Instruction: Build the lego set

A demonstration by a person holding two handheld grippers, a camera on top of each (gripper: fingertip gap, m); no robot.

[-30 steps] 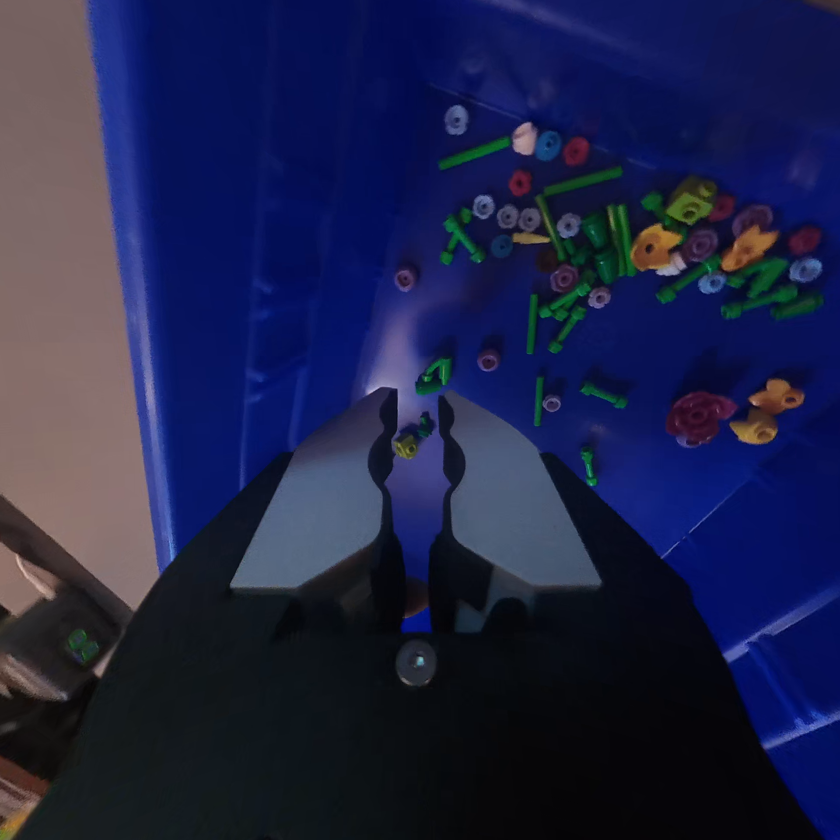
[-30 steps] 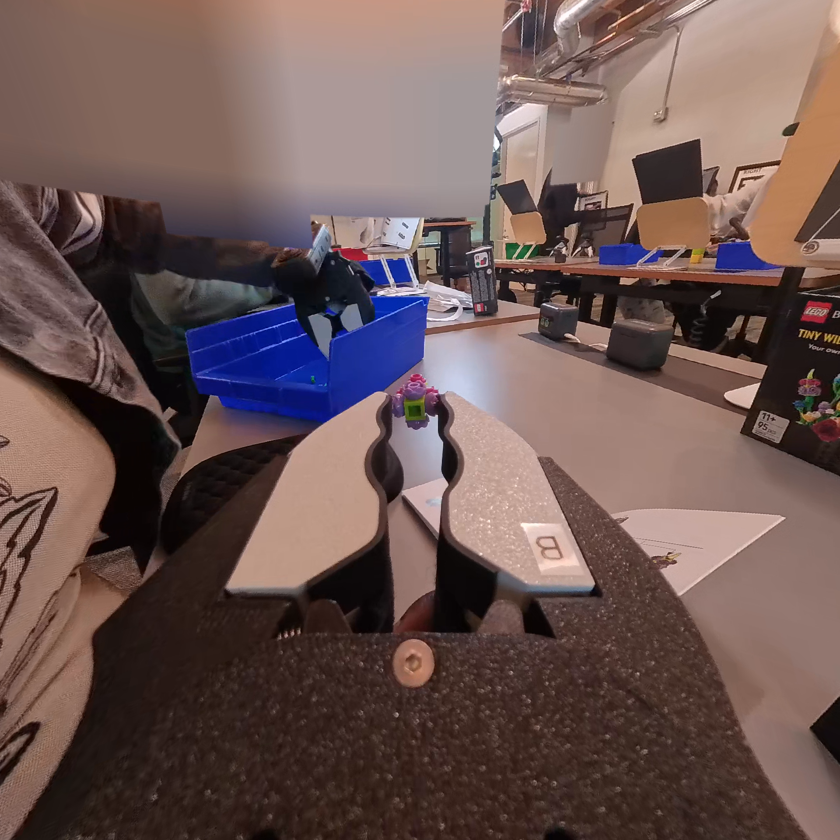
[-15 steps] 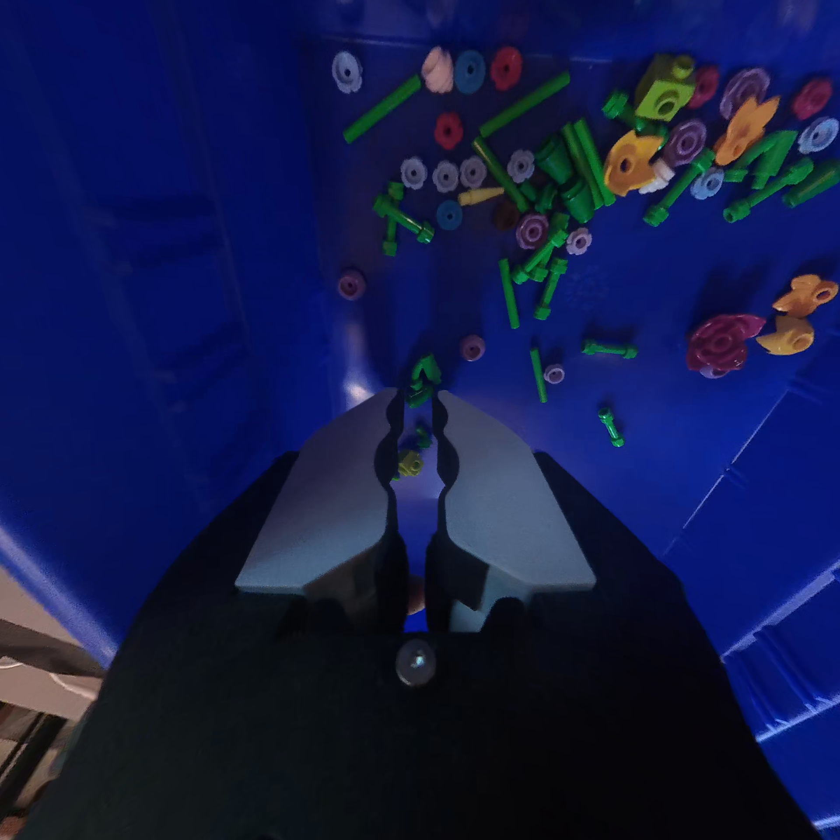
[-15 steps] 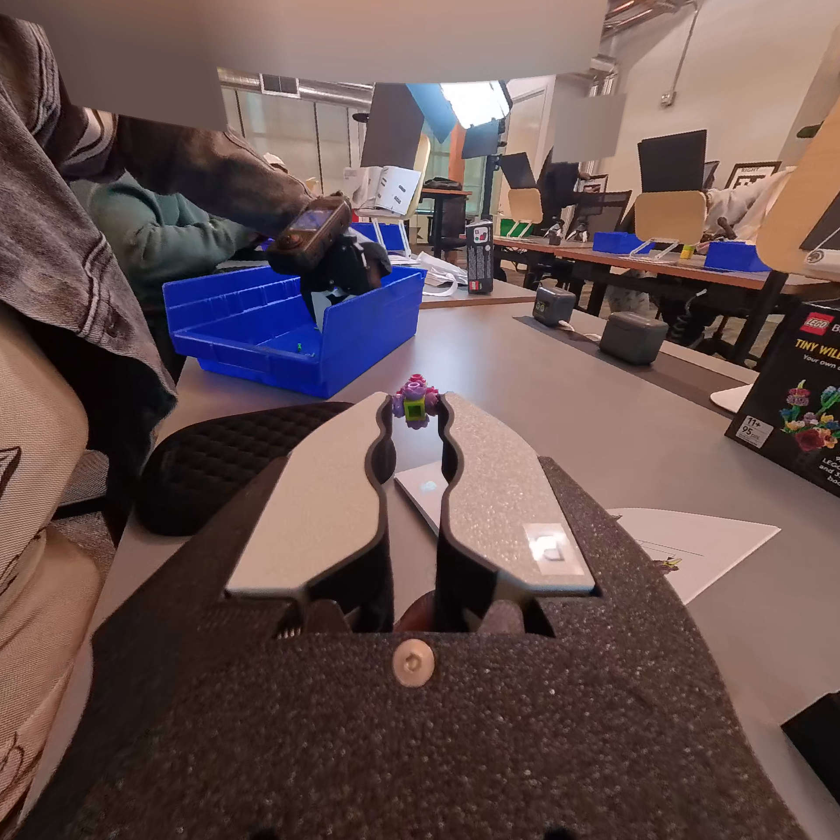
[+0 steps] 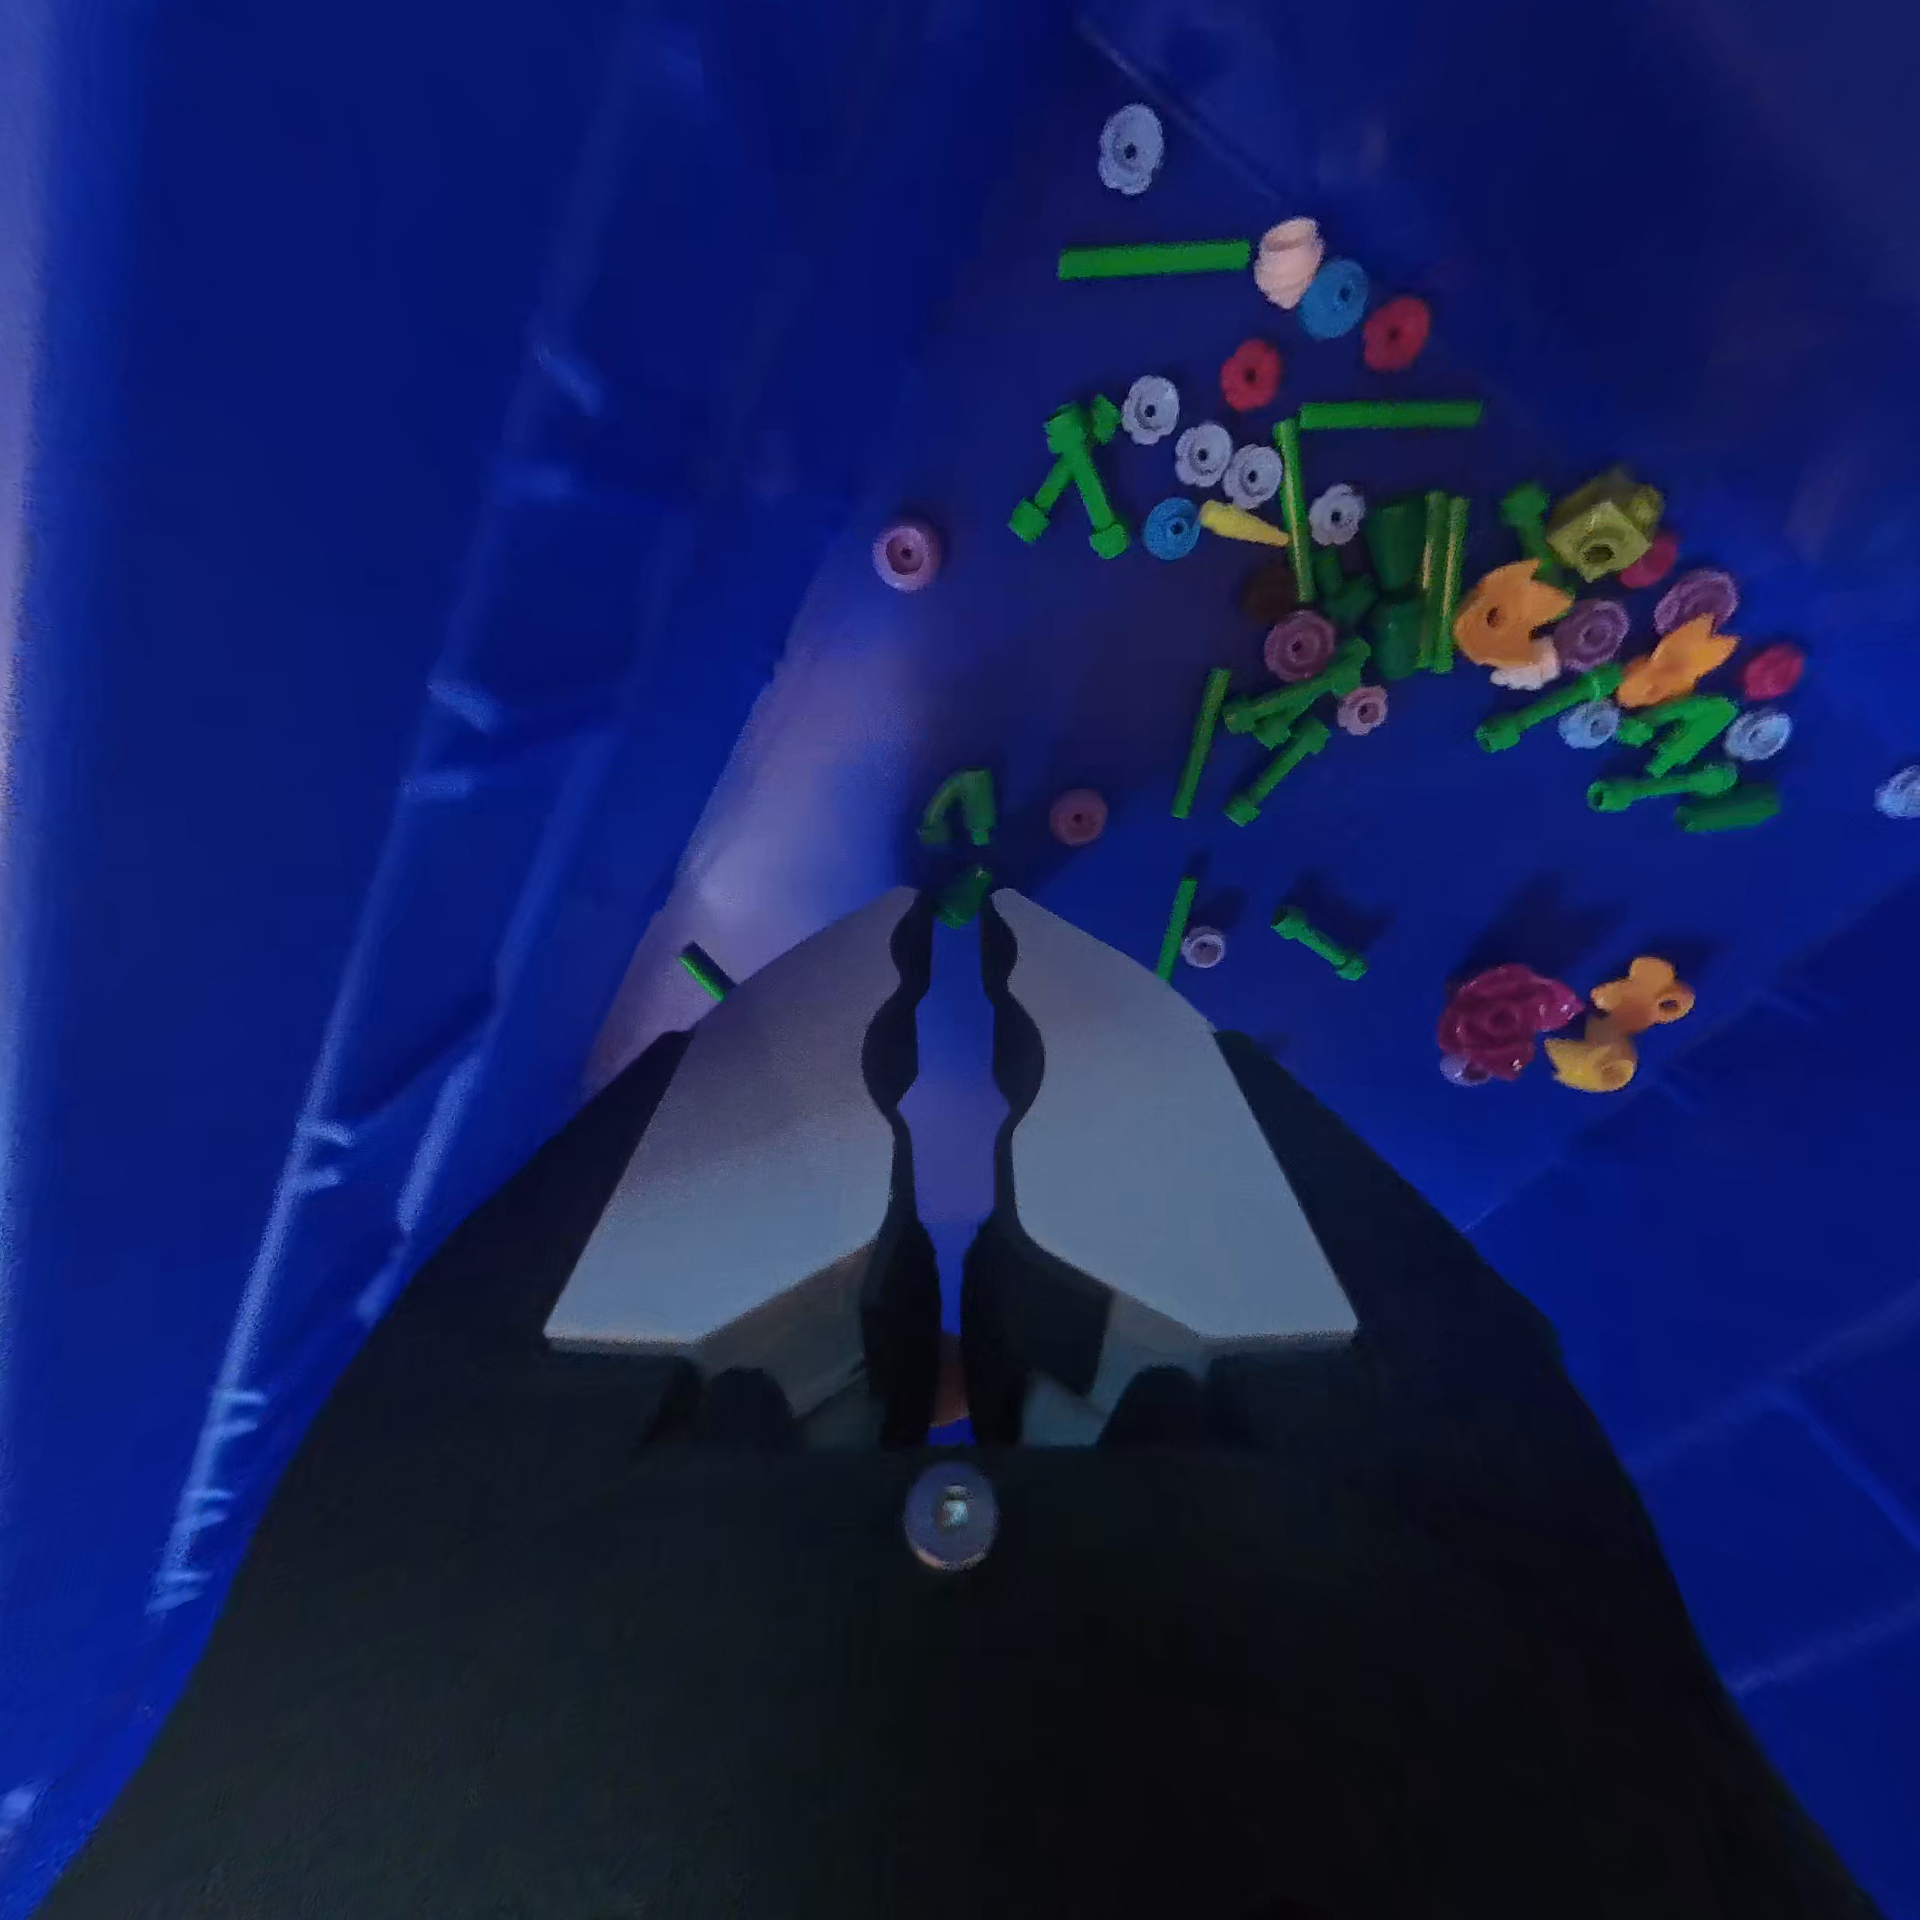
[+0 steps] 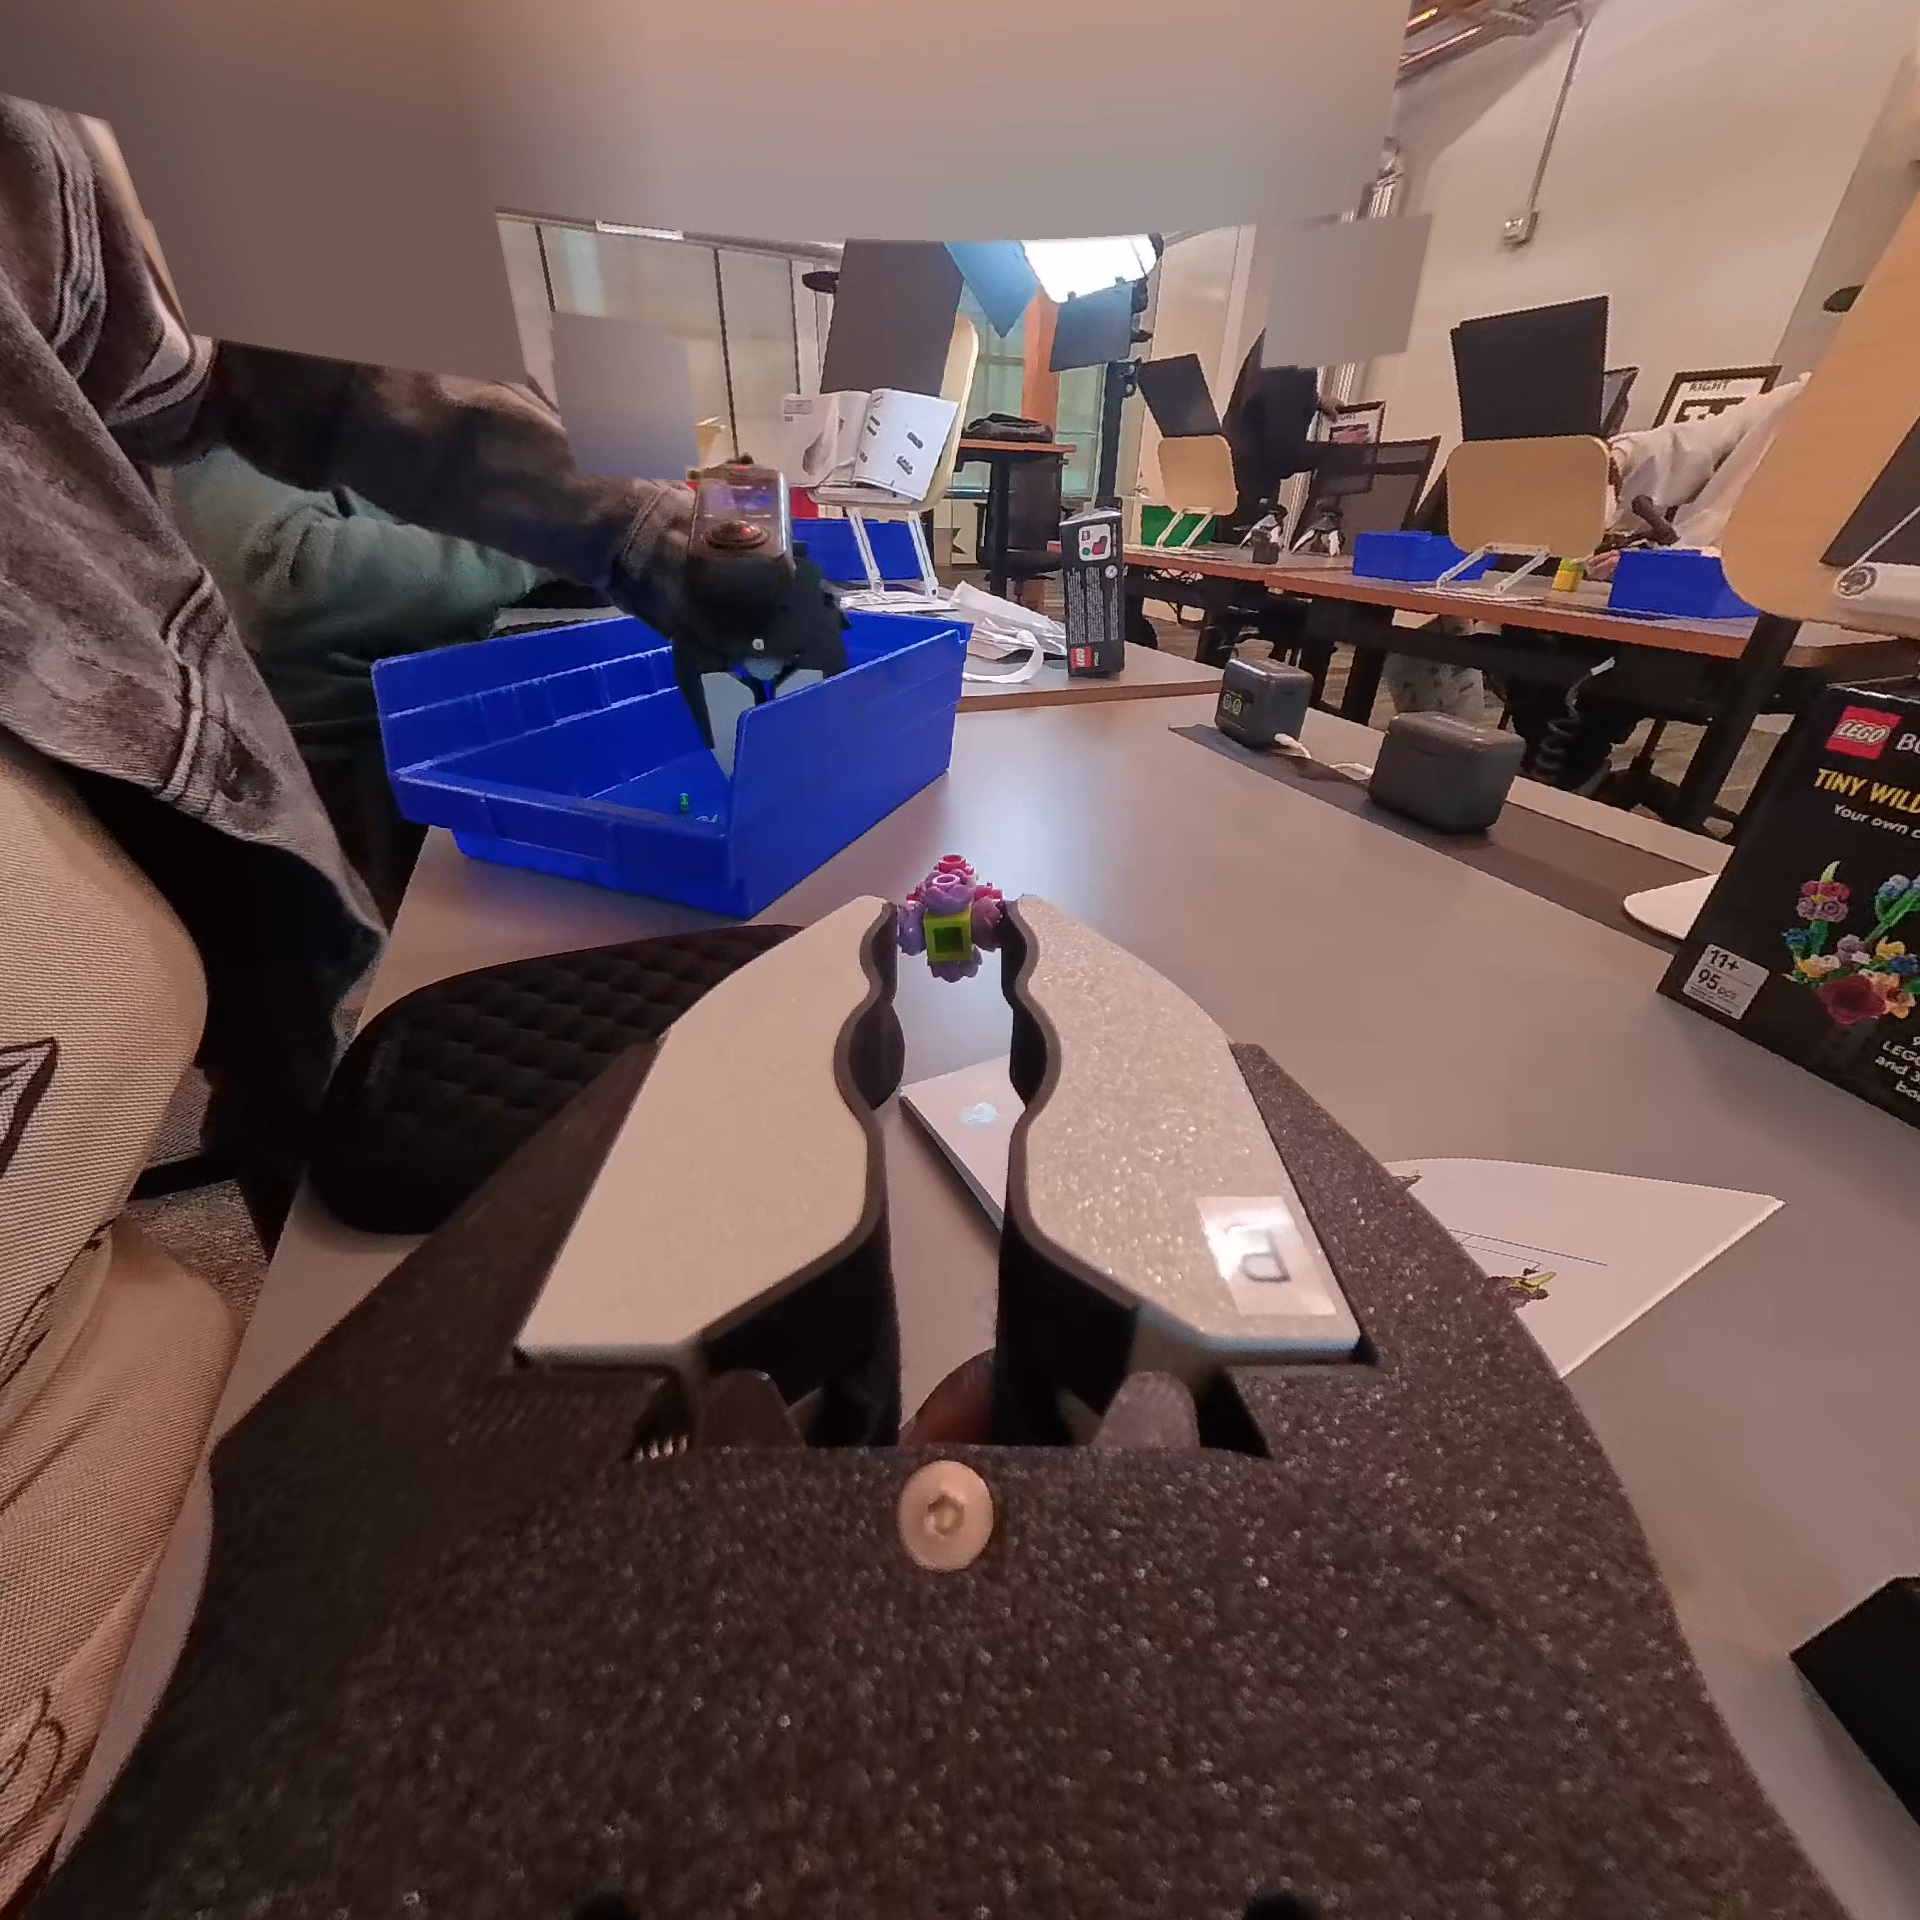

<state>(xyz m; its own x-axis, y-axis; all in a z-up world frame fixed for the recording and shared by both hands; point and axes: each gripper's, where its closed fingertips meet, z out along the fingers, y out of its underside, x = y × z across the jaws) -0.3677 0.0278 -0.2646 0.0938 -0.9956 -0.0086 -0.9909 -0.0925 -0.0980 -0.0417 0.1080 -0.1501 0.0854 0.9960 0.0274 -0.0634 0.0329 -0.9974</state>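
Office room, grey worktop (image 6: pixel 1299 904), blue bin (image 6: pixel 831 758) at its far left side, set box (image 6: pixel 1829 914) at the right edge.

Left hand-held gripper (image 5: pixel 954 902) is down inside the bin (image 5: pixel 416 623), near the left wall. Jaws nearly closed, pinching a small green stem piece (image 5: pixel 964 896) right at the tips. Piece is short, long axis roughly along the fingers, pointing away and a bit right toward the loose piece pile (image 5: pixel 1455 582) in the far right part of the bin floor.

Right hand-held gripper (image 6: pixel 951 935) hovers over the worktop's near middle, clenched on the flower sub-assembly (image 6: pixel 948 930): lime cube facing the camera, purple blooms around it, no clear long axis.

Risks:
- Grip on the green piece is tip-only and shallow; any twist on lift-out likely flicks it back into the bin.
- Curved green piece (image 5: pixel 958 808) just beyond could snag and ride up.
- Side squeeze on the blooms may pop one off when mating.
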